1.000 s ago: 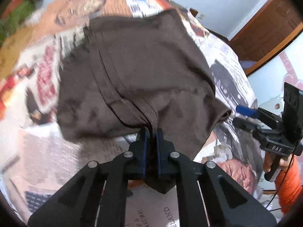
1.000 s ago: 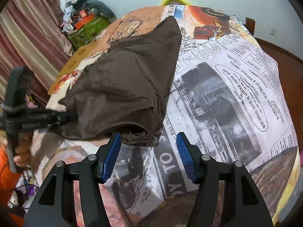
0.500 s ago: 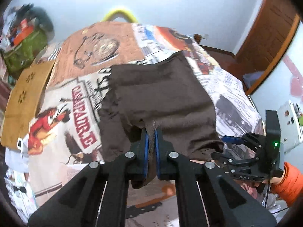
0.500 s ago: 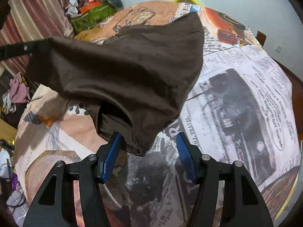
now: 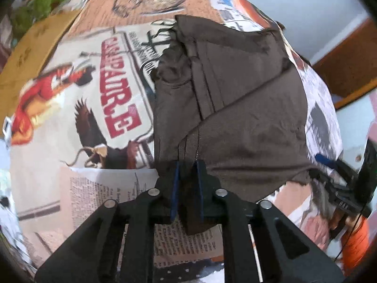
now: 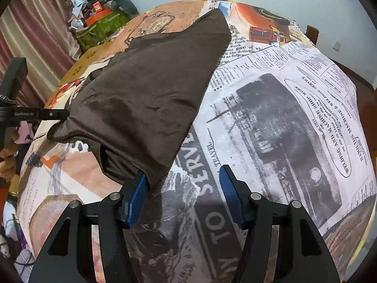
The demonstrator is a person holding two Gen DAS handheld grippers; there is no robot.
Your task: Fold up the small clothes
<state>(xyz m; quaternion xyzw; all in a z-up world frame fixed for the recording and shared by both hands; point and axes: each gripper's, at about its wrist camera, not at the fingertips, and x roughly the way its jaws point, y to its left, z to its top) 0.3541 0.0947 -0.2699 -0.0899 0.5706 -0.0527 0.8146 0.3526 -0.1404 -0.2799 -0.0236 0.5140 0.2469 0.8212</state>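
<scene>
Left tongs [image 5: 187, 184] now letting go: pads parting, with the seamed hem of the brown garment [image 5: 235, 94] between them but no longer pinched. Clenched tight on that hem a second ago, and half a second ago holding the cloth up off the table [image 6: 282, 129]. Now lowered again, with the lifted layer brought over the rest, its edge running as a diagonal from 8 o'clock toward 1 o'clock across the garment in the left wrist view.

Right tongs [image 6: 183, 188] unchanged: spread about halfway, grasping nothing. Near corner of the garment drooping onto the left blue pad [image 6: 136, 195], the other pad clear over the printed cloth.

Garment lying on the table, spreading away toward 11 o'clock in the right wrist view, its left tip bunched at the left tongs at 9 o'clock.

Judged from this: one fold just laid and being released. Near edge looks baggy and open at 7 o'clock, so probably needs smoothing, or a grip by the right tongs on that near corner, before another fold.
</scene>
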